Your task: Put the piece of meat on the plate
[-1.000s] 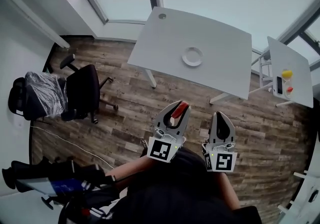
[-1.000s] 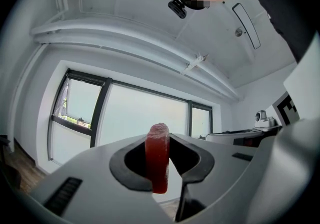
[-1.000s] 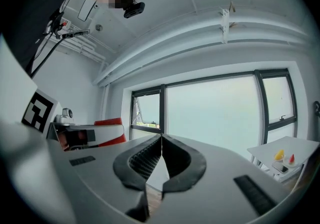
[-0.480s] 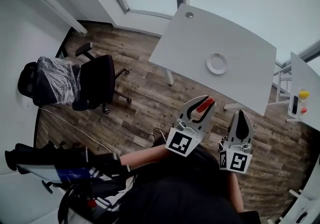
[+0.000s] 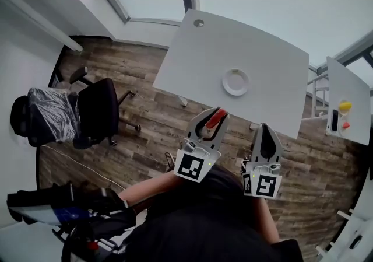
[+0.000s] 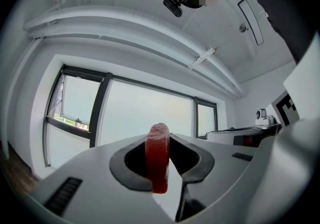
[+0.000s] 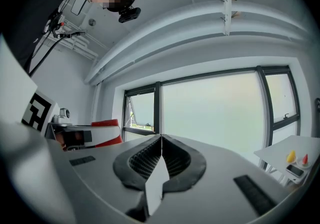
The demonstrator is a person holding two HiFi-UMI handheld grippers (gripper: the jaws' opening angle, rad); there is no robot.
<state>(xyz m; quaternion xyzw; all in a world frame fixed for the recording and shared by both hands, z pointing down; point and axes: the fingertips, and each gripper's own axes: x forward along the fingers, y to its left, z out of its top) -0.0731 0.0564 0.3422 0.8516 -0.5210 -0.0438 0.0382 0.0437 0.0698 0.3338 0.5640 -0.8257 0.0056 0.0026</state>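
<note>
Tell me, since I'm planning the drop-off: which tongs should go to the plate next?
Left. The left tongs hold the meat; the plate lies ahead of them. The right tongs are shut, empty.

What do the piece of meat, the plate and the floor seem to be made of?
Piece of meat: probably a rubber or plastic imitation; uniform red, smooth, with an even rounded edge.
Plate: plain white; ceramic or plastic, too small to tell.
Floor: brown planks with grain; real wood or laminate is unclear.

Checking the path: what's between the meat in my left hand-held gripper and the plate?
In the head view, only wood floor, then bare tabletop up to the plate.
</note>
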